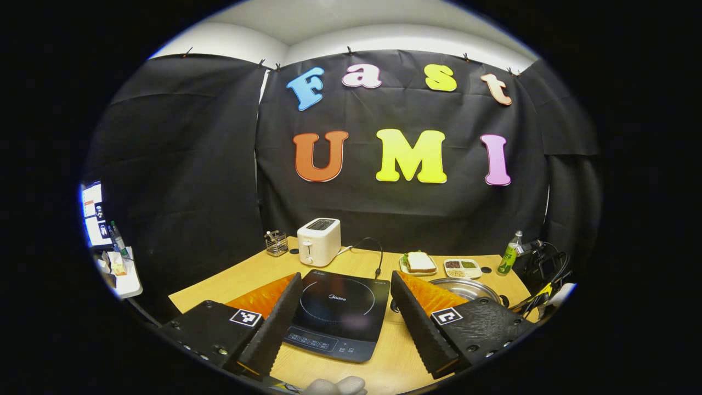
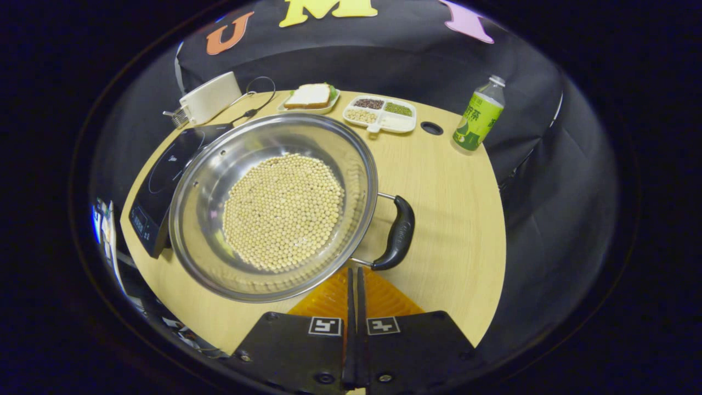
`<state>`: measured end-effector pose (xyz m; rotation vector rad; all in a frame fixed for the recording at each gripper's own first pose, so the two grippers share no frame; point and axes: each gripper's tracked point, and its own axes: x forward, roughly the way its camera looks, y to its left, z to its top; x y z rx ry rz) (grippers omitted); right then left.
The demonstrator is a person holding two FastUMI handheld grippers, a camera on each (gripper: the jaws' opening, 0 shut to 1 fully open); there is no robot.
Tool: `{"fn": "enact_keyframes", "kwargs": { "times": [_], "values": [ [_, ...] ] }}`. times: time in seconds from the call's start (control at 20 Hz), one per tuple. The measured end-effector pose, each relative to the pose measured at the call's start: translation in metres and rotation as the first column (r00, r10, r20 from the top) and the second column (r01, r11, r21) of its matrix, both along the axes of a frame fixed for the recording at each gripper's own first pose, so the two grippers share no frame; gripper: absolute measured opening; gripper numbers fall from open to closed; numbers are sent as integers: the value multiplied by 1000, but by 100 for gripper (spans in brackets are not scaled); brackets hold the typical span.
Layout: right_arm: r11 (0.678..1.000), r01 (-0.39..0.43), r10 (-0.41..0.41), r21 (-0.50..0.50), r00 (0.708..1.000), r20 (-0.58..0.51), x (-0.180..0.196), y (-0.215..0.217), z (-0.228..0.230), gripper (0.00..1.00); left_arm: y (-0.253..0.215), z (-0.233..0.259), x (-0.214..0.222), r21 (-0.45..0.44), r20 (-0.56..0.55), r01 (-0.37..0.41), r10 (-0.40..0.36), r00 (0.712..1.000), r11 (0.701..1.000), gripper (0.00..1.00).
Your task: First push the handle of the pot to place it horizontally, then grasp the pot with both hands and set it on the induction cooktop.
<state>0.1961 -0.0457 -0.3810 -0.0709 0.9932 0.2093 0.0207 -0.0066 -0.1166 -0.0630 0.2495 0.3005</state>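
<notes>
- Pot [image 2: 274,208], full of beans, sits just right of the cooktop [image 2: 164,181].
- Right gripper [image 2: 354,274], fingers closed and empty, sits near the handle [image 2: 399,233]; nudge it sideways gently.
- Left gripper [image 1: 345,307] hangs wide open above the cooktop.

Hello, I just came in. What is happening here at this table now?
A person holds a gripper in each hand. The right gripper, jaws closed, sits just by the black handle of the steel pot full of pale beans, likely to push it. The left gripper is open, above the induction cooktop. The pot stands on the wooden table beside the cooktop, not on it yet.
</notes>
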Motion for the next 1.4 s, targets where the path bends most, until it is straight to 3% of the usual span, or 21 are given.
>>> {"fn": "enact_keyframes", "kwargs": {
  "times": [0.2,0.45,0.55,0.6,0.65,0.8,0.9,1.05,1.1,1.4],
  "values": [
    [1000,-4,4,6,1000,5,2,-2,0,4,-9,-1,2,-10,-3,3,-3,1000,1000,96],
    [998,59,-59,21,998,27,-18,-4,10,1,-6,0,-6,-16,-12,48,-49,999,999,96],
    [995,96,-97,25,994,55,-33,-5,21,0,-1,2,-9,-7,-7,79,-79,997,997,96],
    [993,119,-120,22,990,75,-42,-6,26,7,1,2,-12,-2,-8,98,-98,995,995,96],
    [989,143,-145,19,985,97,-51,-7,32,1,2,-1,-14,-1,-13,120,-120,993,993,96],
    [979,200,-204,42,962,180,-81,-6,51,1,3,-3,-21,4,-22,198,-198,980,980,96],
    [972,233,-234,28,948,215,-106,-9,55,16,2,-6,-25,15,-24,252,-252,968,968,96],
    [962,271,-268,18,934,238,-136,-10,55,78,1,-12,-30,31,-36,308,-307,951,951,96],
    [959,284,-280,18,931,235,-143,-11,53,82,0,-15,-30,28,-38,321,-319,947,947,96],
    [934,337,-355,116,904,240,-135,-10,61,79,-17,-37,-10,3,-58,341,-340,939,940,96]
  ]
}}
